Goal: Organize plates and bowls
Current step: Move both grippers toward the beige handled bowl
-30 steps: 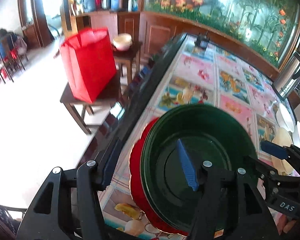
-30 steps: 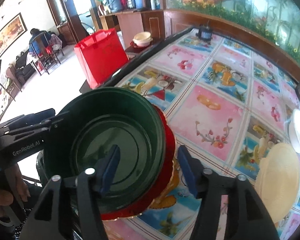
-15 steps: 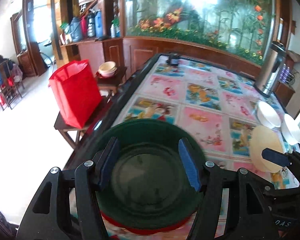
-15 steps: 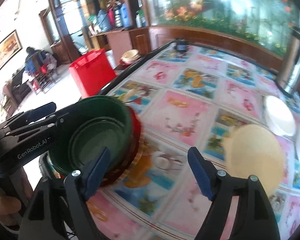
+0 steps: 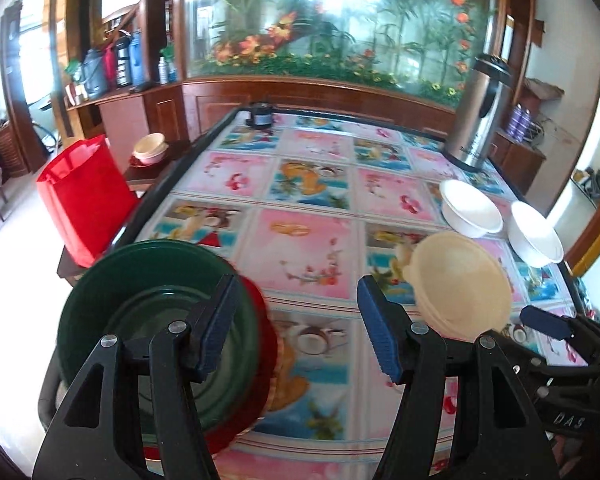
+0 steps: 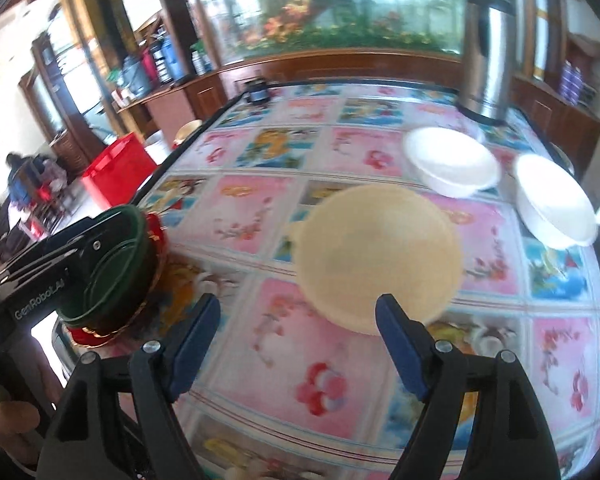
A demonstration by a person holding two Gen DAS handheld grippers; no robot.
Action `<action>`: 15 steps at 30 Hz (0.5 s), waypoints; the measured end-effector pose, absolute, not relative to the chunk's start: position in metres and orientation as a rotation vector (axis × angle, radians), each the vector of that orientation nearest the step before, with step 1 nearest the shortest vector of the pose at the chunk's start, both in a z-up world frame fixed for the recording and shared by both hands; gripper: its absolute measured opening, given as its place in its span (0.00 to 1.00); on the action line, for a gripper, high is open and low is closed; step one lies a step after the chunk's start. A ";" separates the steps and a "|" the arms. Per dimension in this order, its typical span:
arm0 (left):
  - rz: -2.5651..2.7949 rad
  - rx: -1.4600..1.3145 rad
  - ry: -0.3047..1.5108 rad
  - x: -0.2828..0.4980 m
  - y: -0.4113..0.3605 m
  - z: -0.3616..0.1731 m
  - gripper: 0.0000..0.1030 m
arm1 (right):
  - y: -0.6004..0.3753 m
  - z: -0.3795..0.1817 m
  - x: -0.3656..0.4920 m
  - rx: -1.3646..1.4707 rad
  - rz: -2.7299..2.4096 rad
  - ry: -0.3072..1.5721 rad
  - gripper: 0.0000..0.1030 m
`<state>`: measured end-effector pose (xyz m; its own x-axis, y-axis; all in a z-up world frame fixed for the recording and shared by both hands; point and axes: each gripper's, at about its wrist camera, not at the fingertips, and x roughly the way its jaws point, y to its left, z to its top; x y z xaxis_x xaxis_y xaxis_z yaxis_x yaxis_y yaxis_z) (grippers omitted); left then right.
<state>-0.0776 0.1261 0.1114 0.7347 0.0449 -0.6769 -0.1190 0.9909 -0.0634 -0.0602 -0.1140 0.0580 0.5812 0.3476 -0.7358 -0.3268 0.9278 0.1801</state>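
A green bowl (image 5: 148, 312) sits stacked on a red plate (image 5: 266, 344) at the table's near left corner; the stack also shows in the right wrist view (image 6: 116, 264). My left gripper (image 5: 296, 328) is open and empty, just right of the stack. A cream bowl (image 6: 376, 256) lies upside down ahead of my right gripper (image 6: 296, 340), which is open and empty. The cream bowl also shows in the left wrist view (image 5: 458, 284). Two white bowls (image 6: 450, 166) (image 6: 554, 210) stand beyond it on the right.
The table has a flowered cloth (image 5: 300, 248). A steel thermos (image 5: 478, 112) stands at the far right, a small dark jar (image 5: 260, 114) at the far edge. A red bag (image 5: 84, 196) sits on a side table to the left.
Both grippers have opened, pulled back from the green bowl and turned right. The green bowl now rests on the red plate, and the cream and white bowls have come into view.
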 end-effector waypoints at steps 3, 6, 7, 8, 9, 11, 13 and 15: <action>0.061 -0.103 0.756 -0.072 0.113 0.108 0.60 | -0.133 0.058 -0.060 0.049 0.358 0.866 0.78; 0.042 -0.098 0.771 -0.067 0.103 0.103 0.60 | -0.150 0.057 -0.061 0.074 0.324 0.865 0.78; 0.037 -0.094 0.776 -0.066 0.099 0.102 0.60 | -0.154 0.056 -0.061 0.080 0.318 0.869 0.78; 0.032 -0.089 0.780 -0.064 0.096 0.100 0.60 | -0.159 0.054 -0.061 0.088 0.308 0.873 0.78; 0.028 -0.085 0.785 -0.063 0.092 0.099 0.60 | -0.165 0.053 -0.060 0.096 0.297 0.877 0.78; 0.015 -0.085 0.793 -0.060 0.086 0.097 0.60 | -0.174 0.052 -0.061 0.111 0.285 0.878 0.78; 0.010 -0.087 0.795 -0.059 0.083 0.094 0.60 | -0.180 0.052 -0.062 0.120 0.278 0.874 0.78; 0.001 -0.083 0.809 -0.055 0.077 0.091 0.60 | -0.187 0.052 -0.061 0.129 0.265 0.874 0.78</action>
